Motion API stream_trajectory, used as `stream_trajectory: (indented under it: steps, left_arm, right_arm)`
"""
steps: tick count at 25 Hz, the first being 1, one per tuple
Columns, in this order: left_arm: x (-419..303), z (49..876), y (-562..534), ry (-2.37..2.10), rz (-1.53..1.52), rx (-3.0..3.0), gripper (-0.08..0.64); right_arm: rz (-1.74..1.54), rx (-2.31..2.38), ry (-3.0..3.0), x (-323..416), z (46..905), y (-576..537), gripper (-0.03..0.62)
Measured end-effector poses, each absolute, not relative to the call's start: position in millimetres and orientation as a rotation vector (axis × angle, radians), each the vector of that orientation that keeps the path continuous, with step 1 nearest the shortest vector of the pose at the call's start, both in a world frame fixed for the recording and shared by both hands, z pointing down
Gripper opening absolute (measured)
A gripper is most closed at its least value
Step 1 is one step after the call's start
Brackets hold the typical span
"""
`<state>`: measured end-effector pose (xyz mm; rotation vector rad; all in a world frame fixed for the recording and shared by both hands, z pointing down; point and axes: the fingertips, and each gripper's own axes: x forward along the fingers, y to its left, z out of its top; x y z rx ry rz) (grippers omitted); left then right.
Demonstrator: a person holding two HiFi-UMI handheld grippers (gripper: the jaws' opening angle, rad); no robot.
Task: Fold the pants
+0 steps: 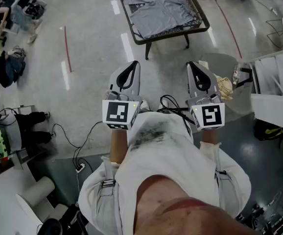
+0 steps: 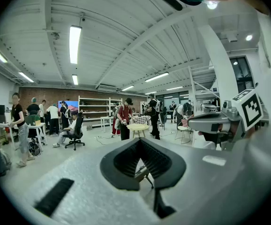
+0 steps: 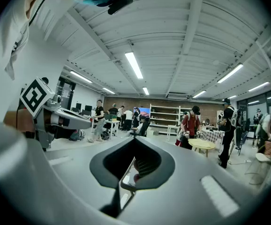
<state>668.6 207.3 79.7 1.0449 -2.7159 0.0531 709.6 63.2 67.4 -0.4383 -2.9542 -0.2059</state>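
Pants (image 1: pixel 160 8): grey, spread flat on the table (image 1: pixel 203 23), well ahead of both grippers.
Left gripper (image 1: pixel 133 63): jaws together, empty.
Right gripper (image 1: pixel 193 64): jaws together, empty.
Handling: probably light, limp cloth that sags and slides.
Hold: pinch two corners of one end.

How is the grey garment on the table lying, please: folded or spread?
Spread: the grey garment covers nearly the whole table top, rumpled.
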Motion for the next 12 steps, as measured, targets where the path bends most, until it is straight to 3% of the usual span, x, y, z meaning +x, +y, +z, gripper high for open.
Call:
stream_trajectory:
  steps: [12]
  left_arm:
    - [682,90,185,-2.694,0.010,1.005,0.006]
  right_arm:
    - [-0.129,-0.401,-2.961,723,65,39,0.009]
